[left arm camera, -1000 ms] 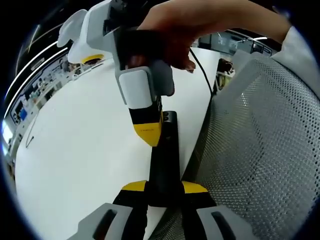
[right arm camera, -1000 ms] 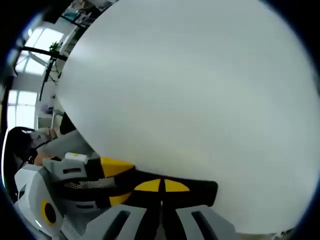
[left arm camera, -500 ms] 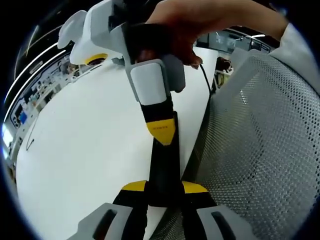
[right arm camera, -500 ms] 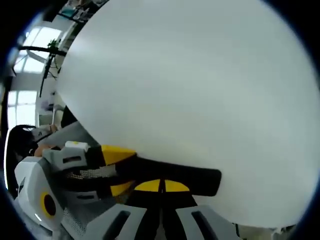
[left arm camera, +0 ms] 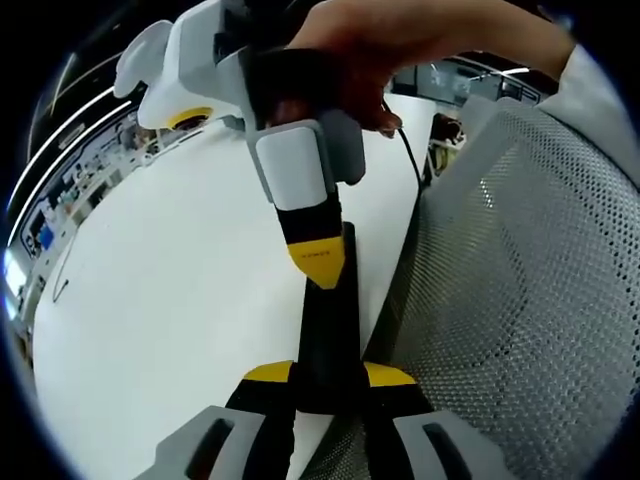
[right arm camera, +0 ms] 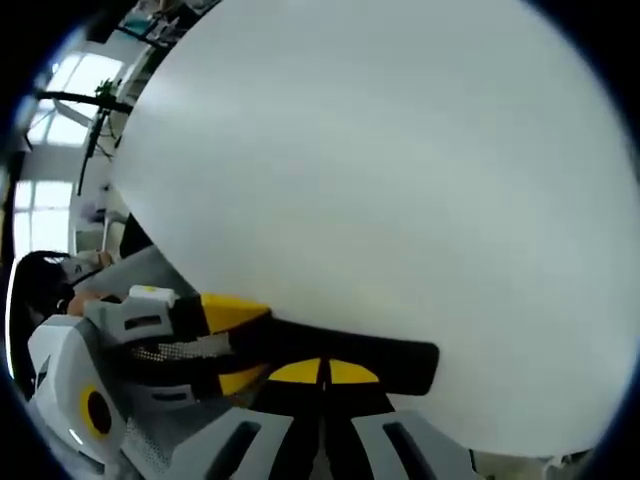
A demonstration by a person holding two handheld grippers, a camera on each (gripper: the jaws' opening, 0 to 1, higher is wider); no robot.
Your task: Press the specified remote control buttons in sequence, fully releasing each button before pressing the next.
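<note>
Remote control (left arm camera: 327, 330): long black bar, lying at the edge of the white tabletop (left arm camera: 170, 290), its near end clamped between the yellow-tipped jaws of my left gripper (left arm camera: 328, 378). From the right gripper view the same remote (right arm camera: 370, 352) runs crosswise, with the left gripper (right arm camera: 215, 345) holding it from the left side of that view.

My right gripper (left arm camera: 315, 262) comes down from above in the left gripper view, a hand (left arm camera: 400, 50) wrapped round its body. Its jaws are drawn together, nothing between them, and the yellow tip sits on the remote's upper face. In its own view the right gripper (right arm camera: 322, 372) has both tips meeting right over the black casing.

Step in hand, as I judge it: one press in the sequence, tip down on a button. I cannot make out the buttons themselves, the face is too dark, so whether the key is fully depressed or merely touched is unclear.

Next move calls for a clean lift straight off until the tip is apart from the casing, then a short shift along the remote to the next button. Left grip must hold steady meanwhile. A mesh chair back (left arm camera: 520, 300) stands just beside the tabletop edge.
</note>
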